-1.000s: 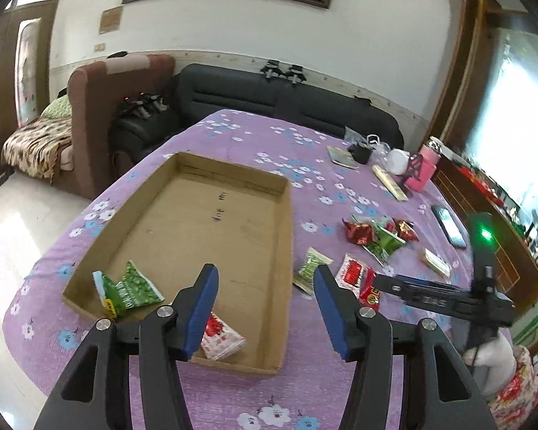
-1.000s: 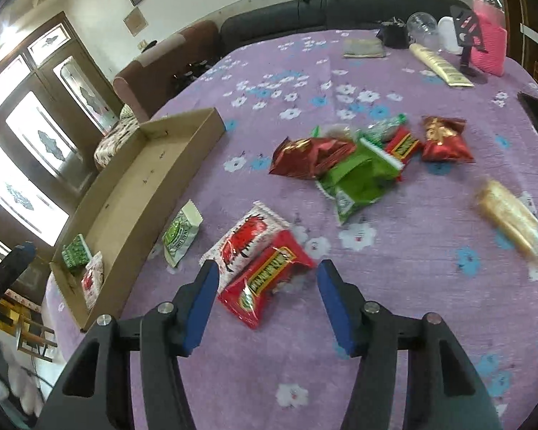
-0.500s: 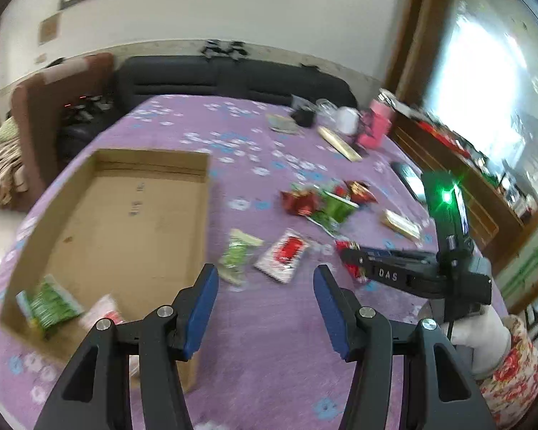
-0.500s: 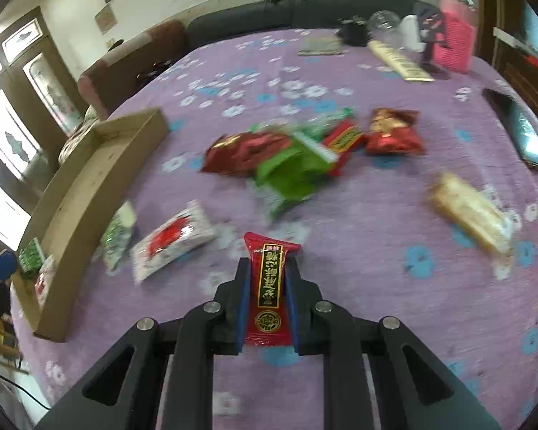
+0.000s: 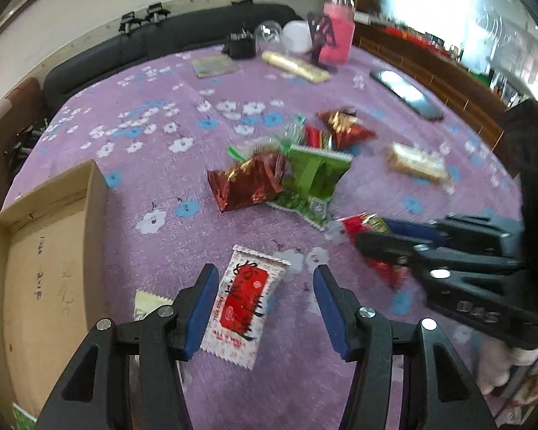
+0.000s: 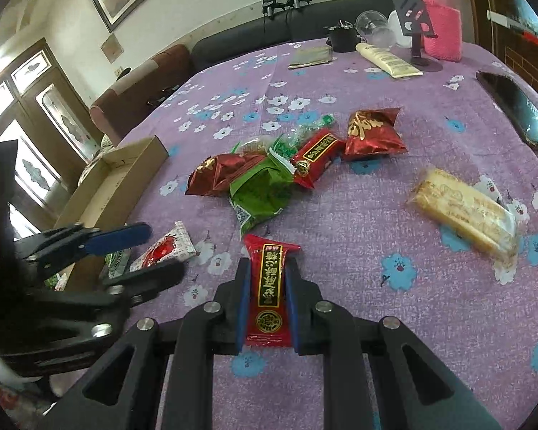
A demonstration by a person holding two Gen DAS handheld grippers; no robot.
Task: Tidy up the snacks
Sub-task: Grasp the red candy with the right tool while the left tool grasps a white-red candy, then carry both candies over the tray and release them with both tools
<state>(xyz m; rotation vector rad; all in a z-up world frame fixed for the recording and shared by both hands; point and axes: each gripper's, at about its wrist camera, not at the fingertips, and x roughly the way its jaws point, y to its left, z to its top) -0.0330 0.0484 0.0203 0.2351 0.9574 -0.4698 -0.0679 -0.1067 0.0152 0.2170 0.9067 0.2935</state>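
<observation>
Left wrist view: we see the left gripper with its jaws apart, hovering over a white-and-red snack packet that lies flat on the purple flowered surface; the packet sits between the blue pads, nearer the left one, and we cannot tell whether it is touched. The cardboard tray lies to the left, a pale green packet just beside its wall. Ahead we note a pile of red and green snack bags and a wrapped pale bar well apart from it. The right gripper enters from the right, clamped on a red packet. Right wrist view: the right gripper is closed tight on the red packet, held lengthwise between the pads, above the surface. The left gripper shows at left, open, over the white-and-red snack packet. The cardboard tray lies beyond it.
</observation>
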